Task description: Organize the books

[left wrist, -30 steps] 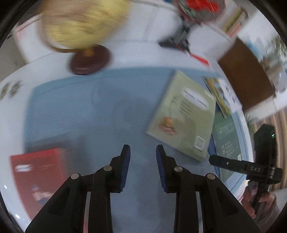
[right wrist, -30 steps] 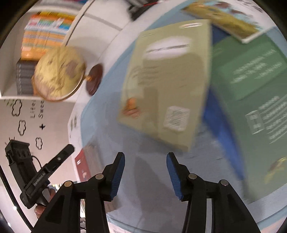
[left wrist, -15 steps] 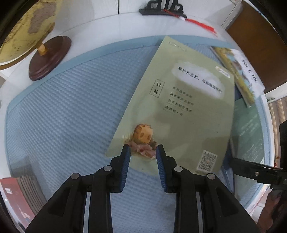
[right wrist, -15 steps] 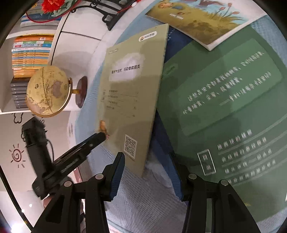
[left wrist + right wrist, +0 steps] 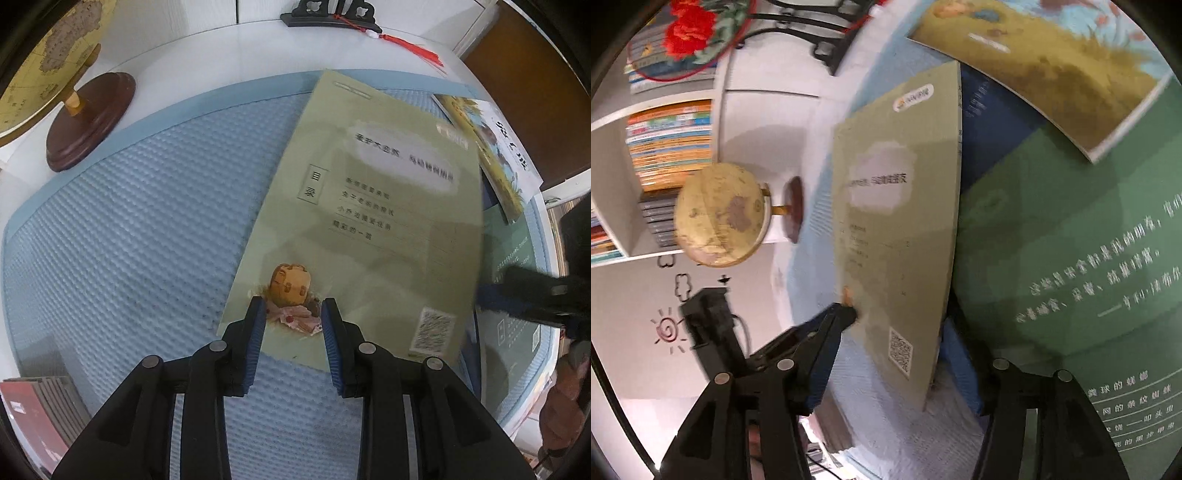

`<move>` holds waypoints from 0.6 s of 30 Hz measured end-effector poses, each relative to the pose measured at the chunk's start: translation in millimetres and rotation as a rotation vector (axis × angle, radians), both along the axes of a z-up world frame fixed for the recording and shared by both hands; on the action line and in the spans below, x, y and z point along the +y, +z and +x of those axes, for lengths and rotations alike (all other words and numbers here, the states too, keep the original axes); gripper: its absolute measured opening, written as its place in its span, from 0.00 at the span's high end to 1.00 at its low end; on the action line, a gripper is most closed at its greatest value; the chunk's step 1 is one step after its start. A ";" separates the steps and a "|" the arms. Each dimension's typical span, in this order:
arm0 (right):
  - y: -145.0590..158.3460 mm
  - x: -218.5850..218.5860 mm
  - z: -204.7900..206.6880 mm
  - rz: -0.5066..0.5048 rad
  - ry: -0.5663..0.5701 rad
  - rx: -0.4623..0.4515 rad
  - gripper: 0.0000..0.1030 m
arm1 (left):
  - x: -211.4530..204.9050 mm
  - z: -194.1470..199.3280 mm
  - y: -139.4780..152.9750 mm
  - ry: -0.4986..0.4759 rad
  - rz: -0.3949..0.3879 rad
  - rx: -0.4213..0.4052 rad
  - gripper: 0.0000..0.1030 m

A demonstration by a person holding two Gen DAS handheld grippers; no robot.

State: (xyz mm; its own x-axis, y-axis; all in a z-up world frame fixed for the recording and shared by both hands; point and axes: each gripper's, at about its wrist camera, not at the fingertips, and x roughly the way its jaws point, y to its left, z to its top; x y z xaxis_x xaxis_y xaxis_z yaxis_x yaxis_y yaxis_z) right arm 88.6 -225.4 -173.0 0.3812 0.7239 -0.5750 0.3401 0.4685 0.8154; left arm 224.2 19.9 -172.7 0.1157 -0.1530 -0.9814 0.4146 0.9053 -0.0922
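In the left wrist view, the left gripper is at the bottom centre. Its fingers stand a little apart over the near edge of the light green book, one on each side of the small drawing there. They clamp nothing; I think they come straight down to steady this edge.

In the right wrist view, the right gripper is at the bottom. Its fingers have just been opening and stand wide, with the near corner of the light green book between them, but the pads do not press on it. This looks like preparation to take the book by its side.

The book lies tilted on the blue mat in the middle of the frame, partly over a dark green book. A picture book lies beyond, in the upper right.

Further, on the white table, stands a globe. At the upper left, a white shelf holds many thin books, stacked flat.
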 end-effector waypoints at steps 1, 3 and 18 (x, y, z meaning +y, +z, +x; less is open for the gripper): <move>9.5 -1.6 0.1 0.042 0.006 -0.071 0.43 | 0.2 1.3 -0.2 0.002 0.000 0.000 0.74; 21.9 -2.3 3.3 0.141 0.025 -0.167 0.44 | 0.8 2.8 -0.6 -0.004 -0.006 0.004 0.74; 7.2 22.4 45.1 0.001 0.040 -0.090 0.91 | 15.7 8.6 1.3 0.030 -0.080 0.035 0.74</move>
